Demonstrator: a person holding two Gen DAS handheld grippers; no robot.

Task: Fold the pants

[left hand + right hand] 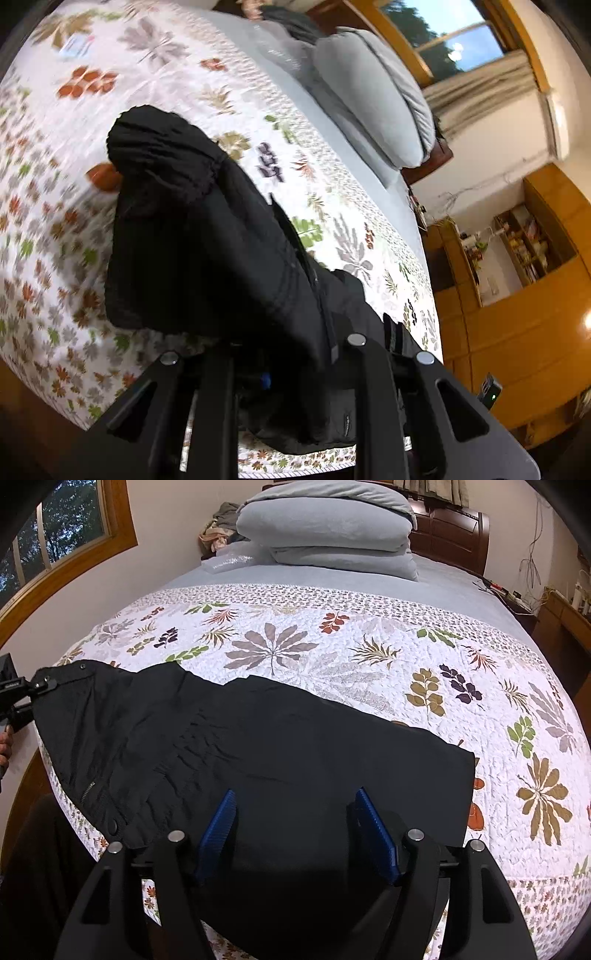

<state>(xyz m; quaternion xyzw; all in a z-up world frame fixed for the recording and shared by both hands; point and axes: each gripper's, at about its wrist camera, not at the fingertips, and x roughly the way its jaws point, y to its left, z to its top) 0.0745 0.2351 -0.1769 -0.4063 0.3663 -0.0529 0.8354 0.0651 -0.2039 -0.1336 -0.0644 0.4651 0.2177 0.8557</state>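
A pair of black fabric pants [236, 746] lies spread across the near part of a bed covered by a white quilted bedspread printed with coloured leaves [369, 635]. In the right wrist view, at the far left edge, the left gripper [22, 694] holds a corner at the waist end of the pants, where a short zipper and round snap buttons show. The cloth runs rightward over the bedspread to a straight hem on the right. Low in the middle of this view, the right gripper [295, 830] hovers over the near edge of the pants with its blue ribbed fingers [218, 830] spread wide apart, gripping nothing. Beyond the pants, at the head of the bed, sits a stack of folded pale blue bedding [325, 528], with a dark wooden headboard [454, 531] behind it.

In the left wrist view, the bunched black fabric rises up and covers the fingers, clamped between them, blocking most of the near bedspread. To the right stand a window with curtains [476, 88] and orange wooden cabinets [517, 325].
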